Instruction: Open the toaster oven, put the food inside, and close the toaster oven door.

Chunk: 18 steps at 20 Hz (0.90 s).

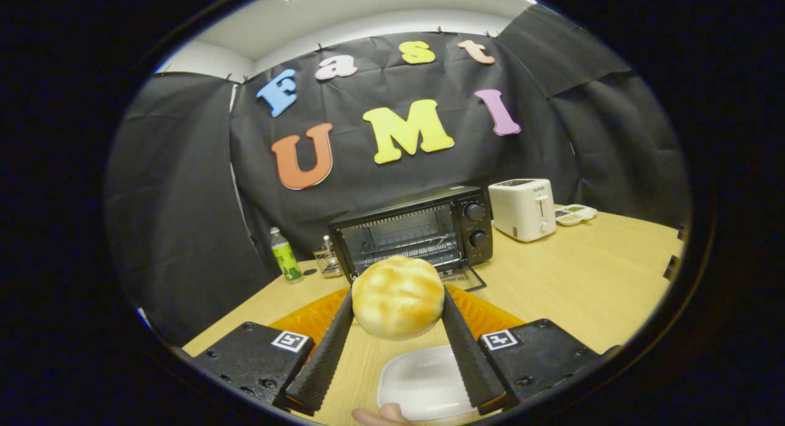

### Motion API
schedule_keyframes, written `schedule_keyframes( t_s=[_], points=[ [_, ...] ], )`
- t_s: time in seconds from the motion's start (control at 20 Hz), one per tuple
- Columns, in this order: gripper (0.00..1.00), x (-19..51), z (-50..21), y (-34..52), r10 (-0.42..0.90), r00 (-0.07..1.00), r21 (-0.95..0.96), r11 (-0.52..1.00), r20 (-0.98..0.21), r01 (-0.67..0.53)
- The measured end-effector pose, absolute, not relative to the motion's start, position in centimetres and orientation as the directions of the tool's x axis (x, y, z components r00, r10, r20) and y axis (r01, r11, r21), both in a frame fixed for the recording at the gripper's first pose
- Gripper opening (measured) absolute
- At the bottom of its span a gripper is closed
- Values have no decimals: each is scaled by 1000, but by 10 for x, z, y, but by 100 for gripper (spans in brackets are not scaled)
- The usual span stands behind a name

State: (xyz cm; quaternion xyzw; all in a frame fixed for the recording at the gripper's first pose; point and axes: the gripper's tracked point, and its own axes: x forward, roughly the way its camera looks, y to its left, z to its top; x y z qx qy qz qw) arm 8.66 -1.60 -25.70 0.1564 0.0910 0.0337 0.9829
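Now gripper point(397, 309) clamps round glossy bun point(398, 297); toaster oven point(412, 233) open.

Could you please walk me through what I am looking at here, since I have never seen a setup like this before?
There is no robot arm here. A person carries a hand-held gripper with two fingers, and the camera rides on it, looking forward along those fingers. The fingers are closed on a round bread bun, one pressing on each side, holding it up above the wooden table.

Just beyond the bun stands a black toaster oven with its door already folded down, so the bun looks ready to go in. Right of it is a white toaster and a small tray. Left of the oven stands a green-labelled bottle. Below the bun lie an orange mat and a white plate, with a fingertip beside it.
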Motion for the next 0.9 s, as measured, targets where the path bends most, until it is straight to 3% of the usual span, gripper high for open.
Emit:
schedule_keyframes(
  t_s=[0.4, 0.9],
  points=[
    [88, 179, -249, -9, 177, 971, 527, 847, -162, -66],
    [88, 289, -281, 5, 148, 961, 431, 902, -233, -34]
  ],
)
